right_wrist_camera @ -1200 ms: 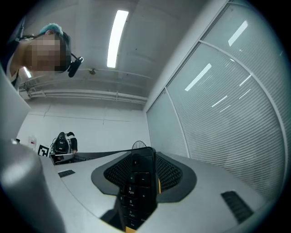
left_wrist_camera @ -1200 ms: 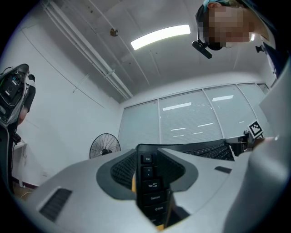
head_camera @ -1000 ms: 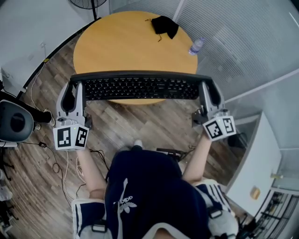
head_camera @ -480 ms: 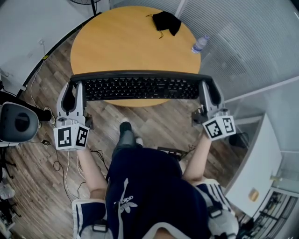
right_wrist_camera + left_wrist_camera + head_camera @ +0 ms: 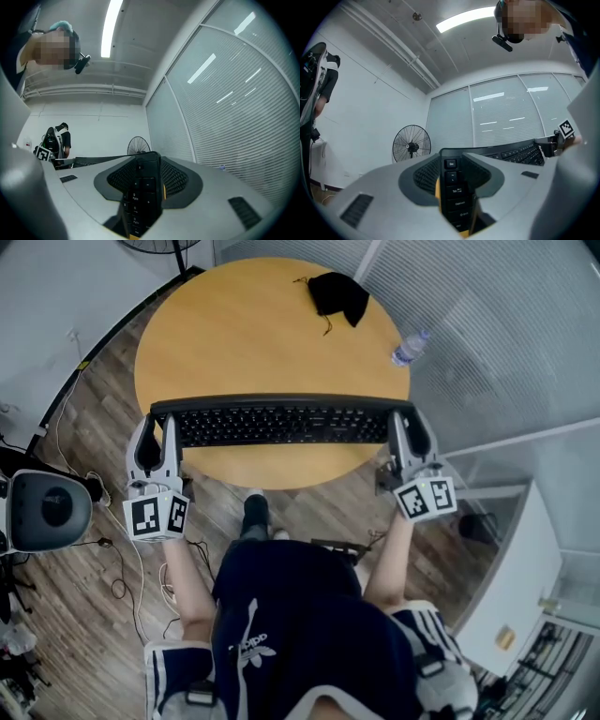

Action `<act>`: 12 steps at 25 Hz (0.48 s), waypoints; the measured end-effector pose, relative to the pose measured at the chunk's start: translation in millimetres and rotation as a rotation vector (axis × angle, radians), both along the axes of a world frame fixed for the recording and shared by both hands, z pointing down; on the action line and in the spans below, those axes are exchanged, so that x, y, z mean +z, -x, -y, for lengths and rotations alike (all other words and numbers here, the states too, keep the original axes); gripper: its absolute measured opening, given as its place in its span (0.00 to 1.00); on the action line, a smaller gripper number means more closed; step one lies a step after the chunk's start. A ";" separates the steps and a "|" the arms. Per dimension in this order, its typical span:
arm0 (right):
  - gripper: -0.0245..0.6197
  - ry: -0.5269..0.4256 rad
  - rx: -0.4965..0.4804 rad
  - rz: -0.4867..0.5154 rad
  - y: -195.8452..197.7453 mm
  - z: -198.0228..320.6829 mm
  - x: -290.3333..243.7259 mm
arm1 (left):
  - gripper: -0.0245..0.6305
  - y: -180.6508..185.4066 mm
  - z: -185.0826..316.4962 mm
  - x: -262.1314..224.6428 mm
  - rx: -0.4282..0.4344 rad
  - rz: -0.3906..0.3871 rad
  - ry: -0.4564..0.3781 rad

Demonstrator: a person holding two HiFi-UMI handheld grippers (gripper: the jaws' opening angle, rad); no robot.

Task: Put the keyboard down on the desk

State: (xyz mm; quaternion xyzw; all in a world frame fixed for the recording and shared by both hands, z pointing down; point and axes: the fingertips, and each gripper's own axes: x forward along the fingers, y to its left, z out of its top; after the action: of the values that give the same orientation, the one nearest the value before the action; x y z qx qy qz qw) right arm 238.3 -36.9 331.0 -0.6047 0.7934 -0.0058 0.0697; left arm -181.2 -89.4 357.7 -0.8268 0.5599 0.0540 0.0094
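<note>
Over the near half of a round wooden desk (image 5: pixel 244 334), holding a black keyboard (image 5: pixel 281 420) level, its long side running straight across the head view, keys facing up. Spanning almost the full width of the desk at that spot, with a strip of wood showing on the person's side of it. Not showing, from any view, whether touching the wood or hanging just above it.

At the left end, pinching the keyboard with the left gripper (image 5: pixel 156 429), both pads closed against it. In the left gripper view, catching the end column of keys (image 5: pixel 454 197) between the jaws, reading Esc at the far end, then Tab and CapsLock nearer the camera.

At the right end, pinching likewise with the right gripper (image 5: pixel 407 425), pads pressed onto the keyboard. In the right gripper view, showing numpad keys (image 5: pixel 139 197) between the jaws, reading 9 PgUp, 6 and 3.

Carrying a black-and-white marker cube on each gripper, left (image 5: pixel 155 517) and right (image 5: pixel 427 498).

On the far side of the desk, lying well apart from the keyboard, a black cloth (image 5: pixel 339 293); near the right rim, a clear bottle (image 5: pixel 411 348) on its side.

Below, wearing dark shorts with a white trefoil logo (image 5: pixel 248 638), its lettering too warped to read.

Beyond the left jaws, standing by the wall, a fan (image 5: pixel 411 145).
</note>
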 end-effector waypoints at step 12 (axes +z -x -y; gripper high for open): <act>0.27 0.032 0.062 0.002 8.4 79.0 26.0 | 0.25 5.1 105.1 27.6 0.048 0.026 0.055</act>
State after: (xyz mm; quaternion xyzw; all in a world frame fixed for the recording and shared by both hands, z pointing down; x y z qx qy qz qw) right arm 229.9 -115.9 357.0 -0.6300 0.7740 -0.0167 0.0610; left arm -186.3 -194.5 385.3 -0.8404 0.5411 0.0282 -0.0075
